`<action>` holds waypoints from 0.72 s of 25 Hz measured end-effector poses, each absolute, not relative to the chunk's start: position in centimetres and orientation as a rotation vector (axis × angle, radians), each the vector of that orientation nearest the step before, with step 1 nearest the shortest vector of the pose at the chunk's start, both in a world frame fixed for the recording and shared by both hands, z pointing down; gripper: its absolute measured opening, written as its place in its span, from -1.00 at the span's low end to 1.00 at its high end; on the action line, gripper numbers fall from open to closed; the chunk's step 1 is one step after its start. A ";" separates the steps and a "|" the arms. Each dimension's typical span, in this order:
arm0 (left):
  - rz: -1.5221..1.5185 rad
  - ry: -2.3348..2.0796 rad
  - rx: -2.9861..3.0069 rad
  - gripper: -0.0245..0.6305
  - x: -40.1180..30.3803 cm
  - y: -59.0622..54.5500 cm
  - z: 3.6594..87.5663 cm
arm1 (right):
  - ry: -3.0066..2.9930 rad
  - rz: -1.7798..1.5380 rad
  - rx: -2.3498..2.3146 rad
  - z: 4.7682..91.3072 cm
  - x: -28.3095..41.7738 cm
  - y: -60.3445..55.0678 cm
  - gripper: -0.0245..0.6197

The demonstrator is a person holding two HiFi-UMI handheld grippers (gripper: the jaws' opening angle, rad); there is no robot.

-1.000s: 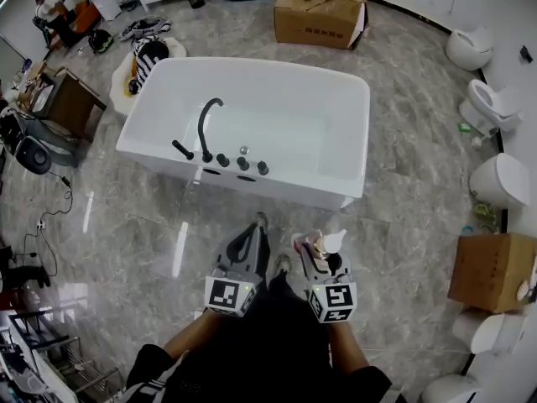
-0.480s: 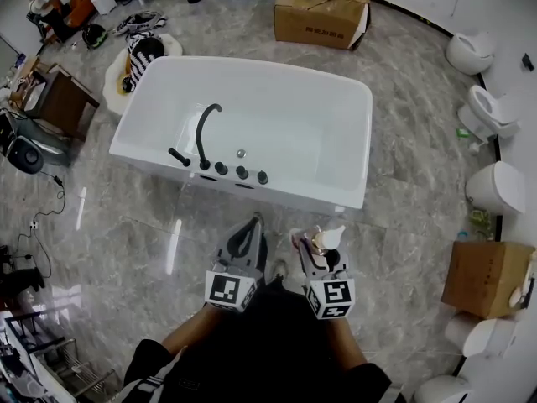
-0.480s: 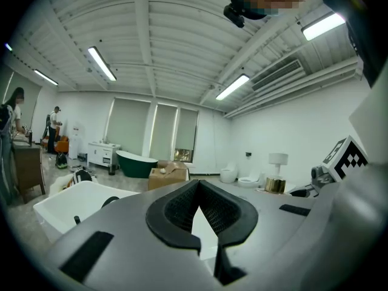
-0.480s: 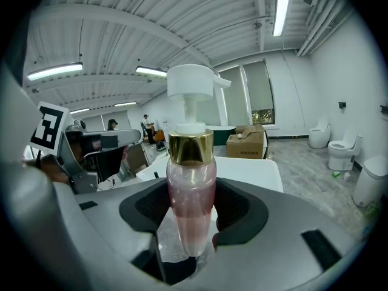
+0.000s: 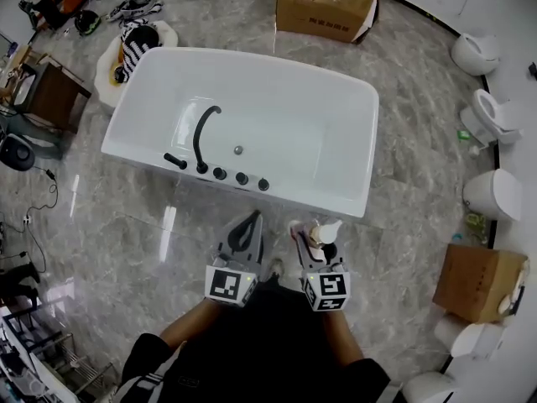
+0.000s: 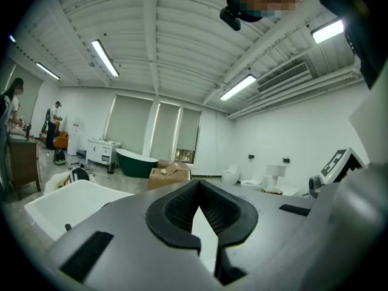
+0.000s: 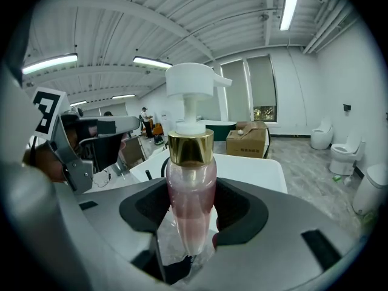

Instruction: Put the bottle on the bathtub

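The white bathtub [image 5: 336, 99] lies ahead in the head view, with a black faucet [image 5: 201, 131] and knobs on its near rim. My right gripper [image 5: 315, 233] is shut on the bottle [image 7: 190, 187], which has pink liquid, a gold collar and a white pump head. The bottle stands upright between the jaws, a short way in front of the tub's near wall. My left gripper [image 5: 247, 228] is beside it on the left, its jaws shut with tips touching and nothing in them. Beyond each gripper the tub shows again, bathtub [image 6: 66, 202] and bathtub [image 7: 254, 168].
A cardboard box [image 5: 325, 5] sits beyond the tub. Toilets [image 5: 493, 193] line the right wall, with another box [image 5: 478, 280] near them. A striped bundle on a mat [image 5: 134, 42], a wooden cabinet [image 5: 50, 99] and floor cables lie at the left. Grey marble floor surrounds the tub.
Both grippers have advanced toward the bathtub, whose near rim now lies closer to them. The bottle stays in the right gripper; the left stays shut.
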State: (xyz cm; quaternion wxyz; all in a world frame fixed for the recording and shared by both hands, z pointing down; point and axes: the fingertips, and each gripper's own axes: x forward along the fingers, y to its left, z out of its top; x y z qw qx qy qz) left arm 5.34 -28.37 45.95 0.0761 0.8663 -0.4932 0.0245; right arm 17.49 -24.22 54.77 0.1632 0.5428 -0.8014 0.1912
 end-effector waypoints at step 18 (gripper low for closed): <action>0.073 -1.507 2.495 -0.88 2.5 -34.5 48.4 | -2.142 0.641 1.401 66.6 14.5 -33.1 -0.25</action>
